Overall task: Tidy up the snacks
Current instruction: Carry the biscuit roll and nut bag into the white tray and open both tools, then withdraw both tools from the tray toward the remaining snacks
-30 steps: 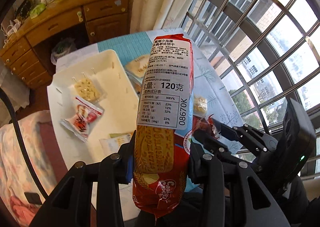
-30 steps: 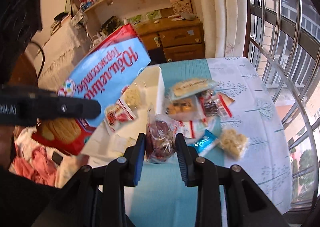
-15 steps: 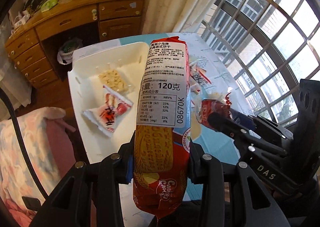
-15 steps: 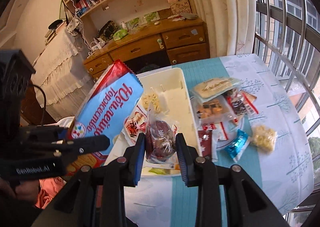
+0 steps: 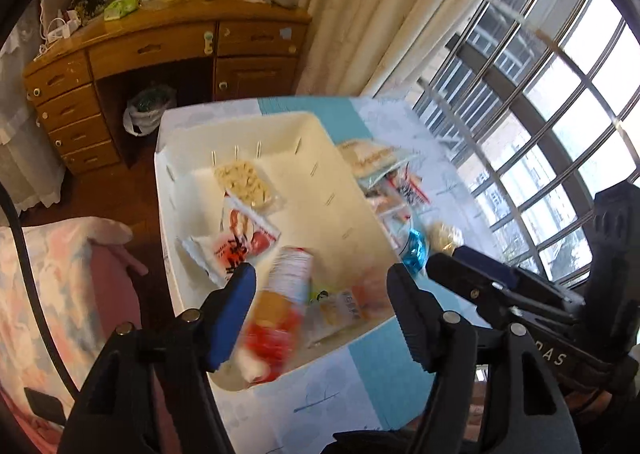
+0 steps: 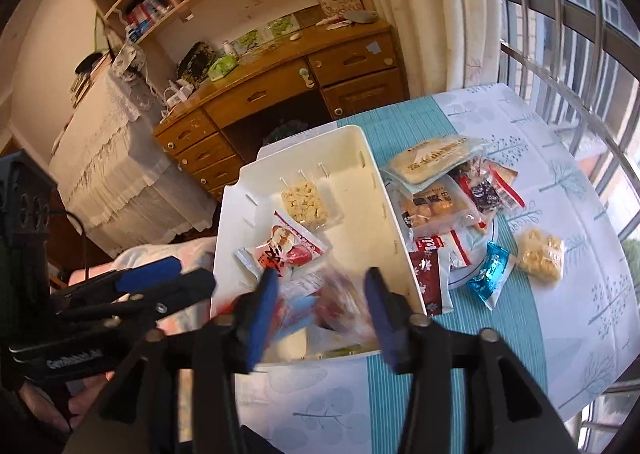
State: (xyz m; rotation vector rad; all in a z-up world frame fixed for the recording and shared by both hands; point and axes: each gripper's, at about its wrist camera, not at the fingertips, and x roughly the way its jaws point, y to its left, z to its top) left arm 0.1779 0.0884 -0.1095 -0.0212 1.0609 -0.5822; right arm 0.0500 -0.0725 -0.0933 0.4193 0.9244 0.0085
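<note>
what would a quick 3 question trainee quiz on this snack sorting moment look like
1. True or false: the left claw is clamped on the biscuit pack.
2. Where does the blue candy wrapper lie? A) in the white bin B) on the table right of the bin C) on the desk
3. Fill in: the right claw hangs open above the near end of the white ____.

Key: 1 false, both claws are open and the pack is a blur inside the bin; 2 B; 3 bin.
</note>
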